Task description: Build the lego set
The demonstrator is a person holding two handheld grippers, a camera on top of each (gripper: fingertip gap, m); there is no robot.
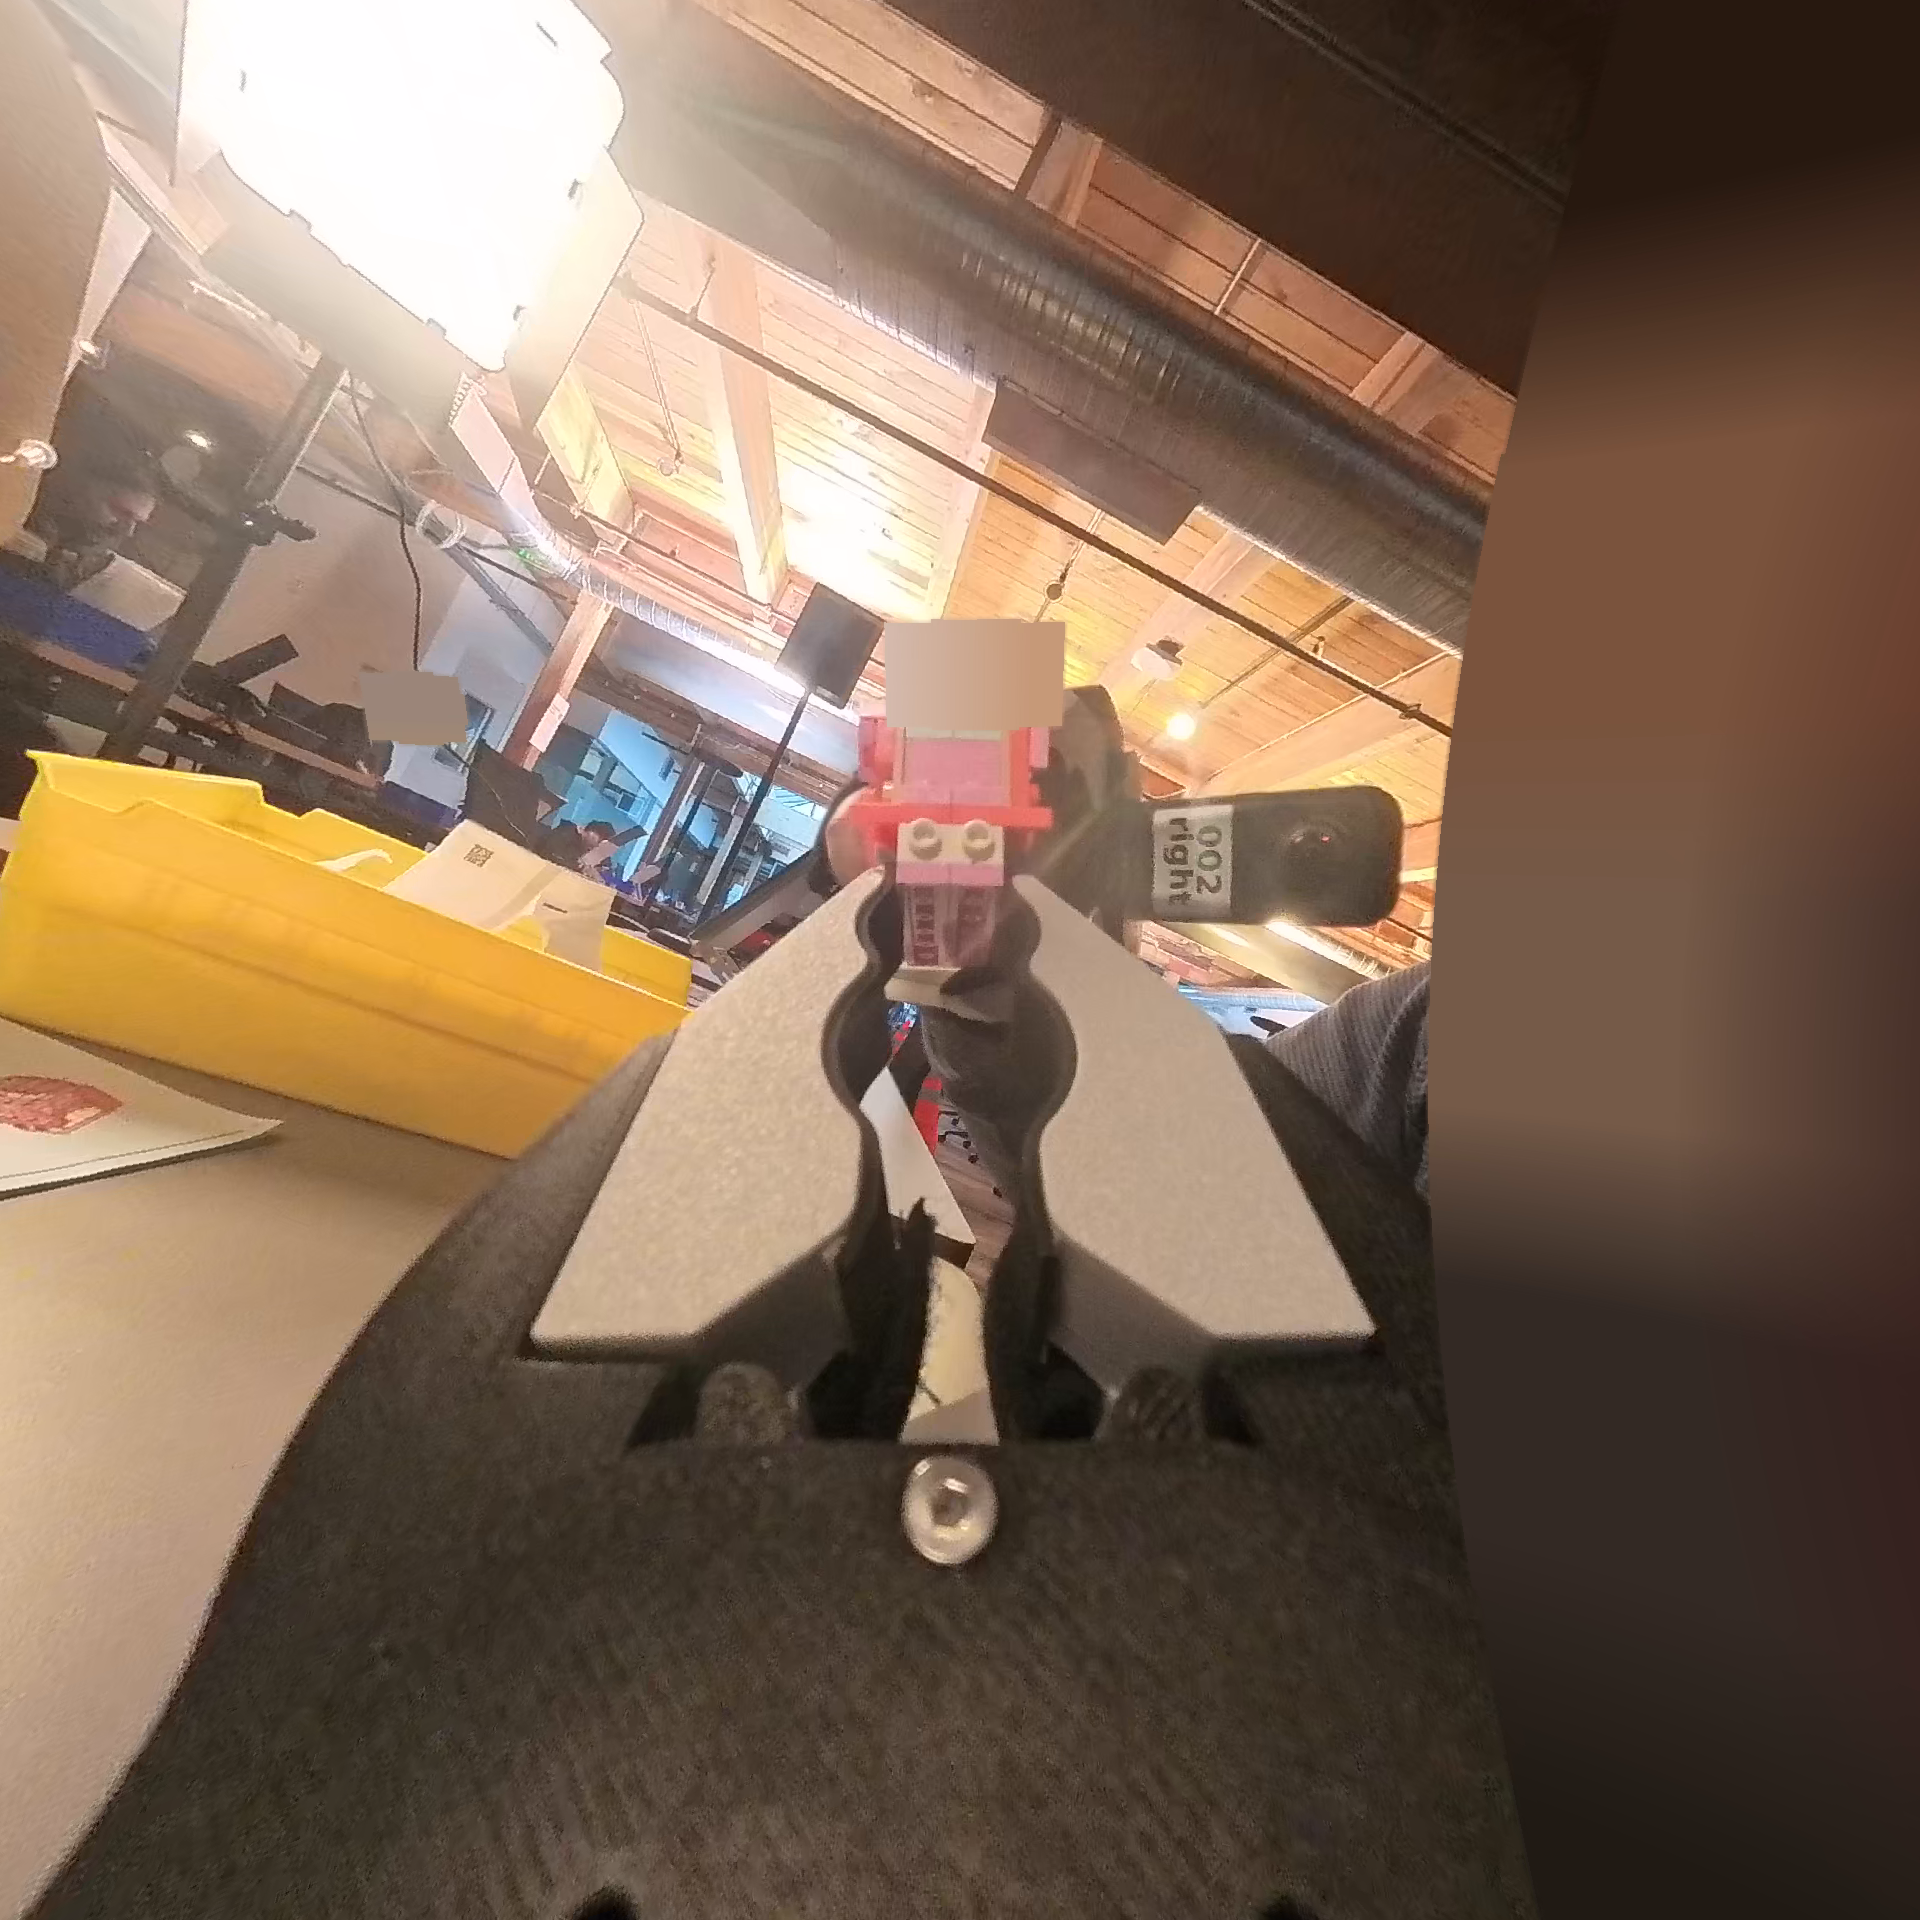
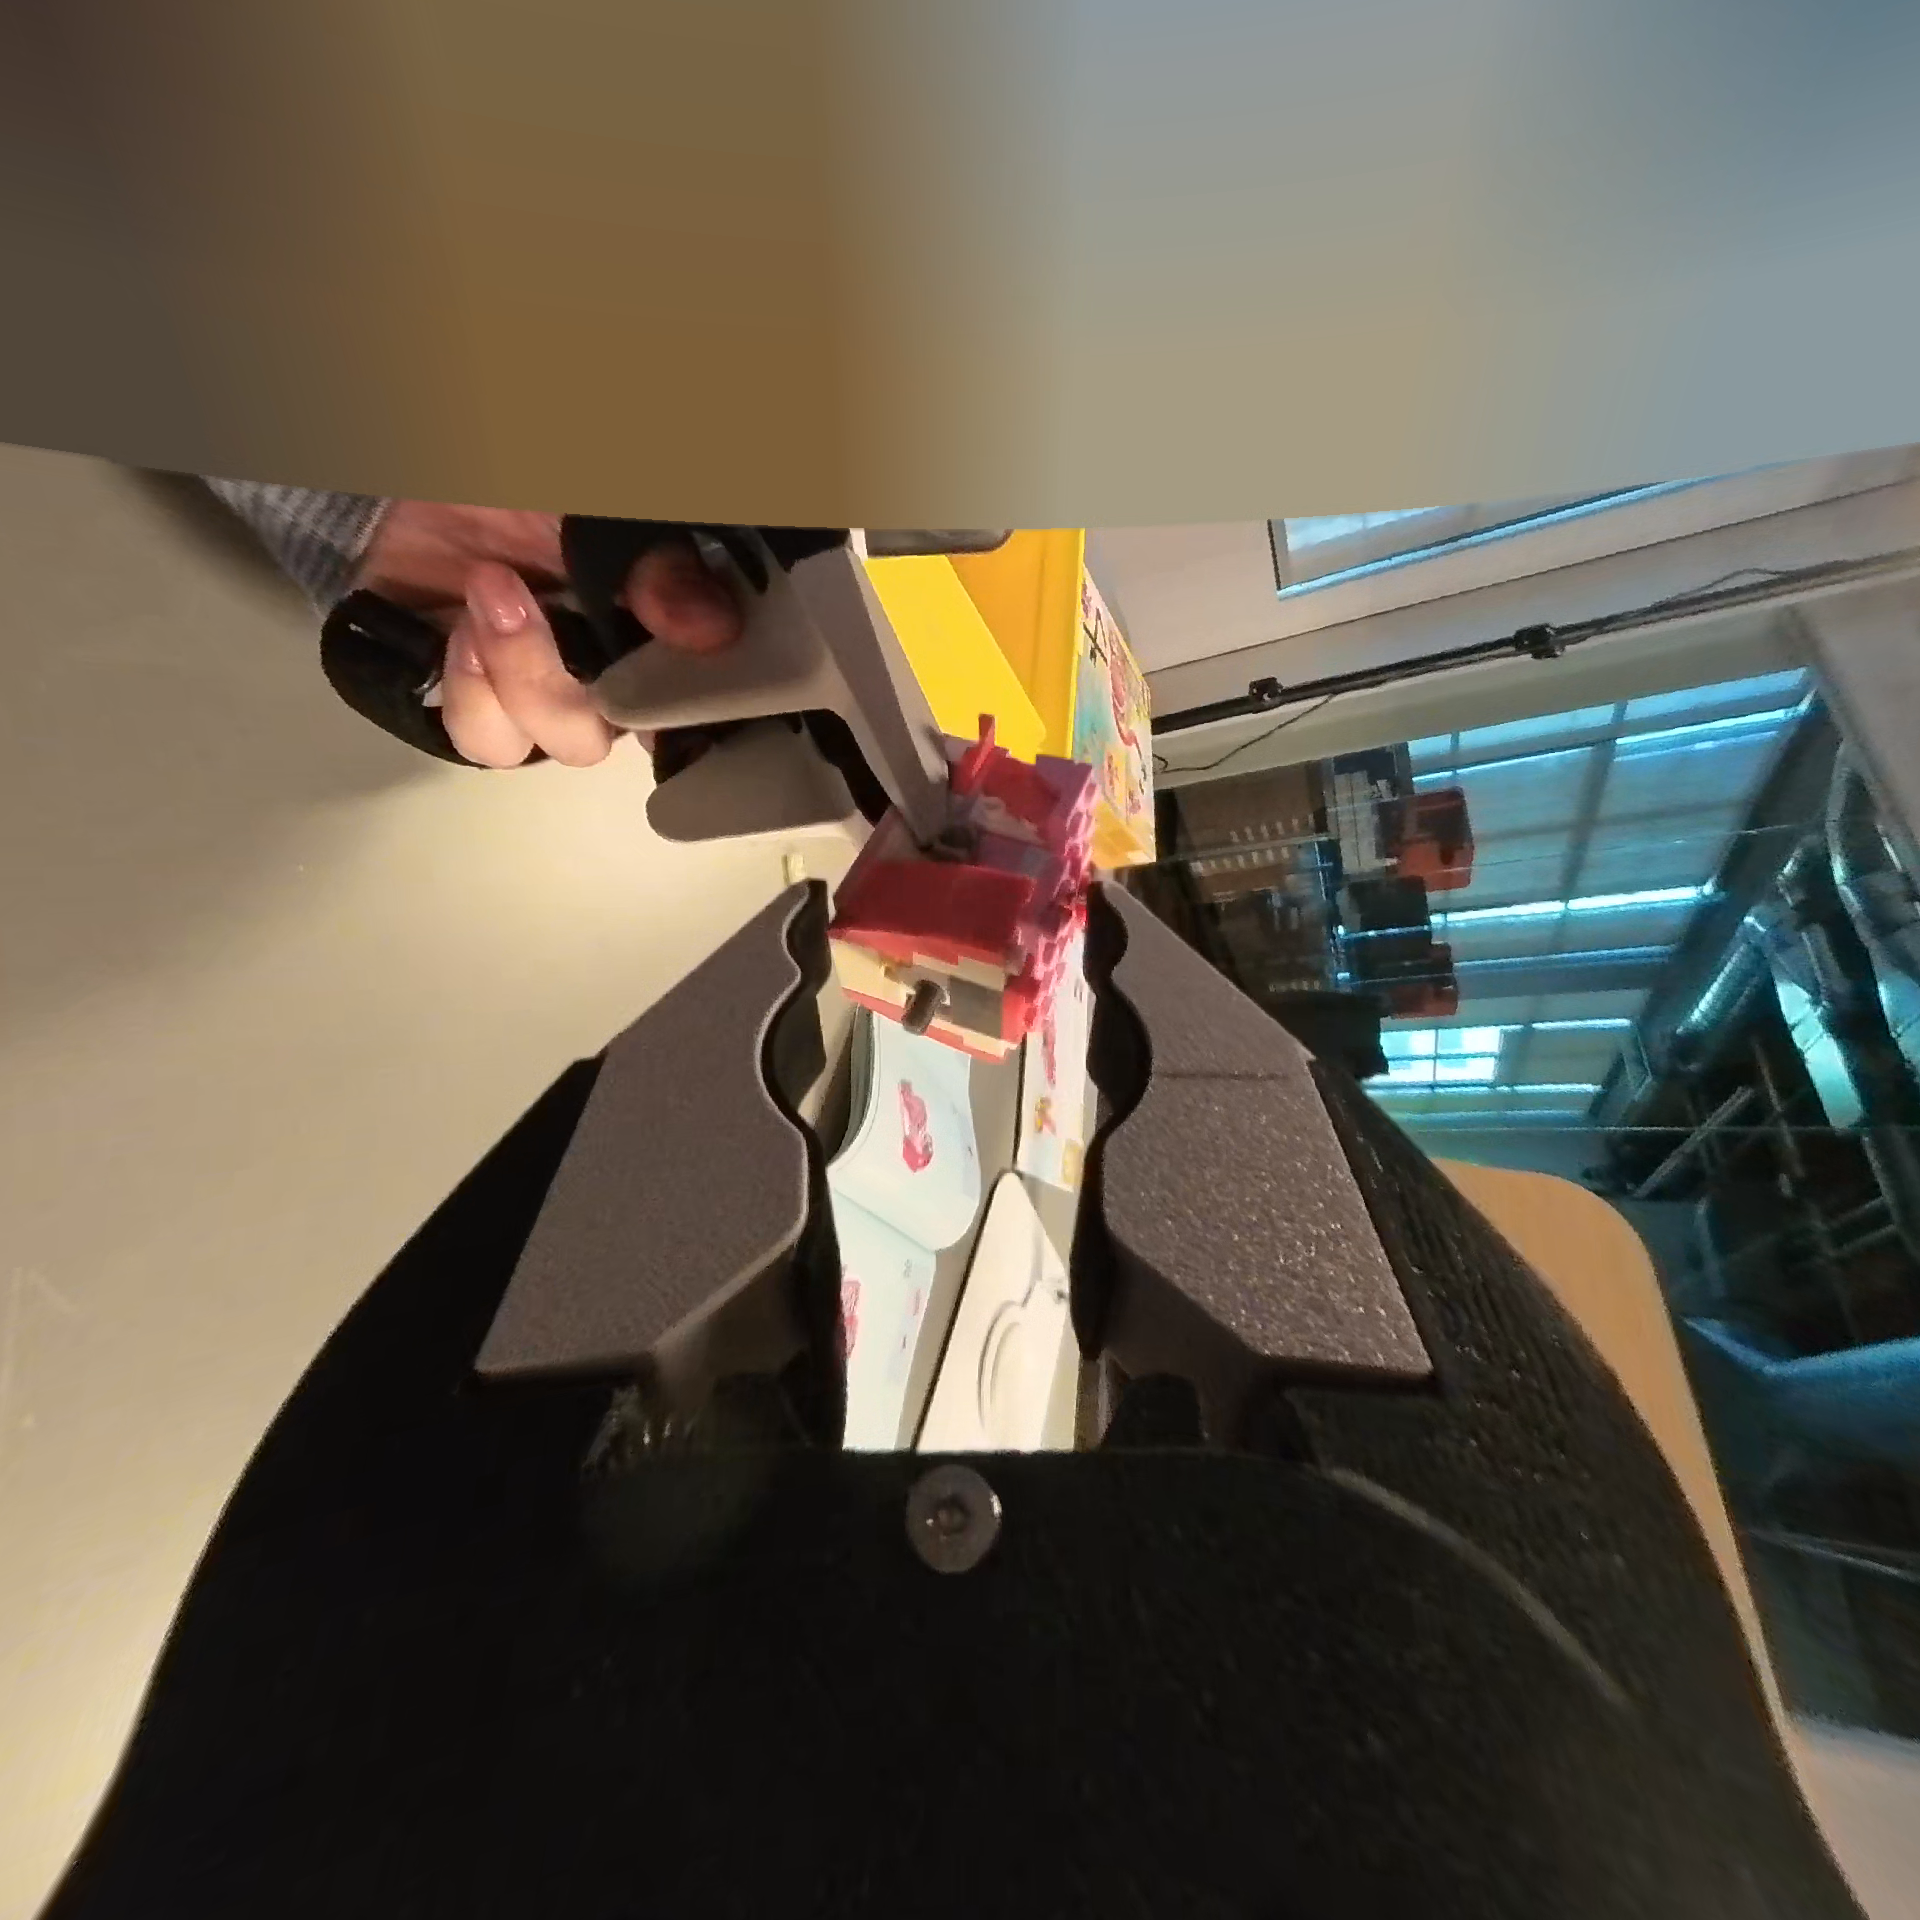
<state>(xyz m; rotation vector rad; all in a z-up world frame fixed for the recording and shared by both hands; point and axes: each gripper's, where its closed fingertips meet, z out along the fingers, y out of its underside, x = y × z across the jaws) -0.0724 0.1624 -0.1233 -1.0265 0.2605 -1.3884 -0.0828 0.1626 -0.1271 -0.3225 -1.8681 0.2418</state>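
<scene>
On the desk (image 1: 208, 1299), a yellow bin (image 1: 312, 977) lies at ten o'clock. The left gripper (image 1: 940, 914) holds its jaws nearly closed, pinching the red-and-pink brick model (image 1: 951, 821) at twelve o'clock. The right gripper (image 2: 956, 914) has its jaws half open around this model, and I cannot tell whether they press on it.

The yellow bin (image 1: 312, 935) blocks the table (image 1: 208, 1351) on the left; bare tabletop lies before it.

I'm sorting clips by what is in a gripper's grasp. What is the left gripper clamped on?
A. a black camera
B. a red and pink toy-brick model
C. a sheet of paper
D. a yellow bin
B: in the left wrist view the left gripper has its grey fingers closed on the lower part of the red and pink toy-brick model.
</scene>
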